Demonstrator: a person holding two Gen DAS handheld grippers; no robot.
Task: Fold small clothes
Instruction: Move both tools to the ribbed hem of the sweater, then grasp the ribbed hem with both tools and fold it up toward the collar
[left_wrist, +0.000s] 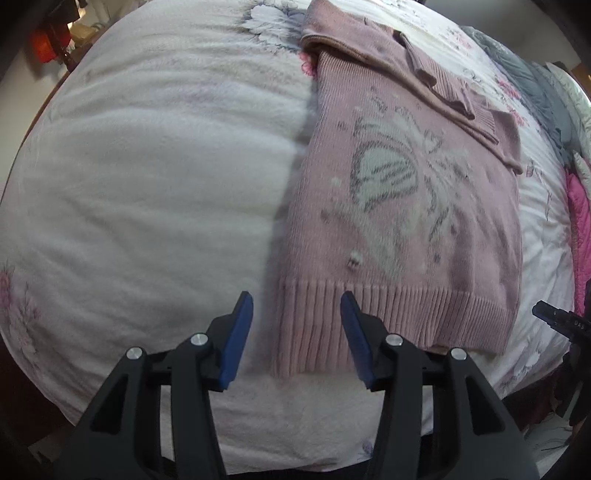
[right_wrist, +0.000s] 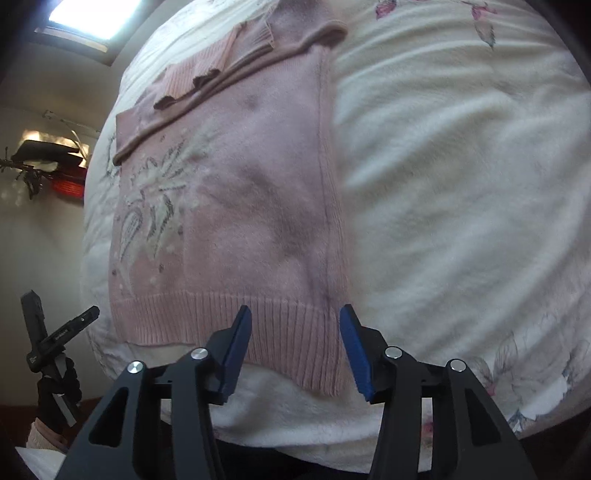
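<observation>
The pink sweater is laid flat on the white floral blanket. At its ribbed hem, the left gripper and right gripper are held with jaws spread, nothing pinched.

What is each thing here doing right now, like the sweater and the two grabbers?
Sweater: flat on the bed, sleeves folded across the top, ribbed hem nearest the grippers, bottom not yet folded up.
Left gripper: open, fingers either side of the hem's left corner, holding nothing.
Right gripper: open, fingers either side of the hem's right corner, holding nothing.
Blanket: spread under the sweater, wrinkled.
</observation>
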